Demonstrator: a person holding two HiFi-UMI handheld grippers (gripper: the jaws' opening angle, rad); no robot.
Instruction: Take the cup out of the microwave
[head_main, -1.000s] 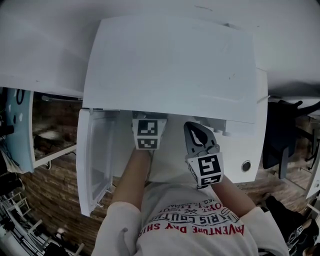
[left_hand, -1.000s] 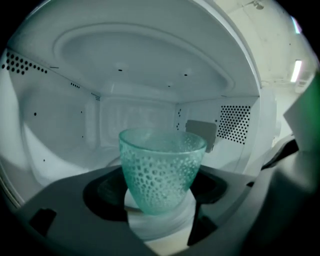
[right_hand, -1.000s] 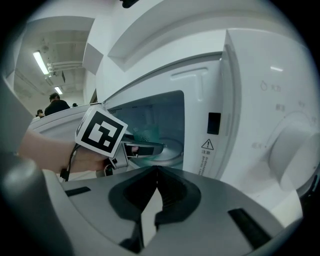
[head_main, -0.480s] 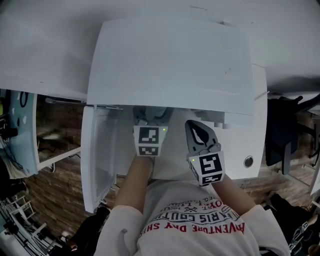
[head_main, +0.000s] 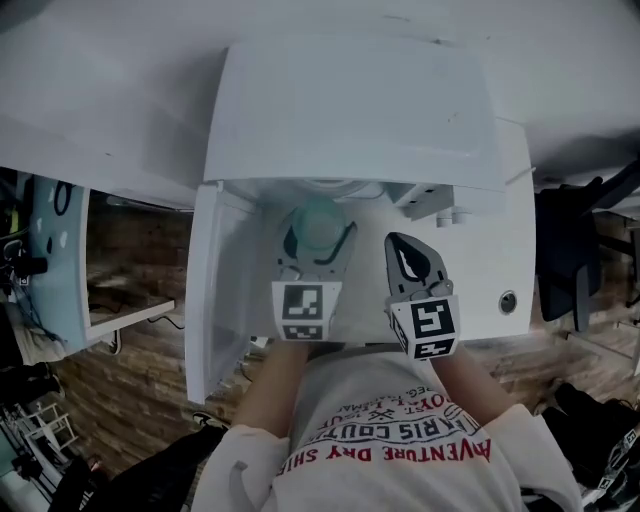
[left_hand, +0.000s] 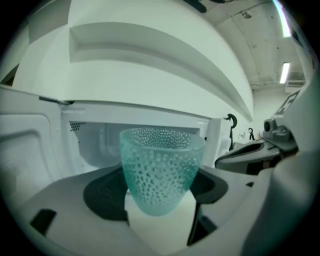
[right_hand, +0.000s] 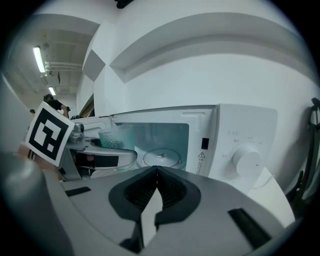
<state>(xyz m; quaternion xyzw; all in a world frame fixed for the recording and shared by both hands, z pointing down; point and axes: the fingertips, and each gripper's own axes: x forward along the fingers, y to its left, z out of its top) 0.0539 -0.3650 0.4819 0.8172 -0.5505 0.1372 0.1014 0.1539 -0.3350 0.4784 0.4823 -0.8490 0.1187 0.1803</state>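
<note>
Right gripper: jaws pressed together, nothing held. Left gripper: clamped on the cup near its base, cup upright at the microwave's open front. Keep it level, pull straight back, mind the door. Cup is teal, translucent, dimpled, tapered. Round glass plate sits inside the smooth white cavity.

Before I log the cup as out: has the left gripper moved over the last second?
Yes. The left gripper, shut on the cup, has drawn back toward the person, clear of the front edge of the microwave.
</note>
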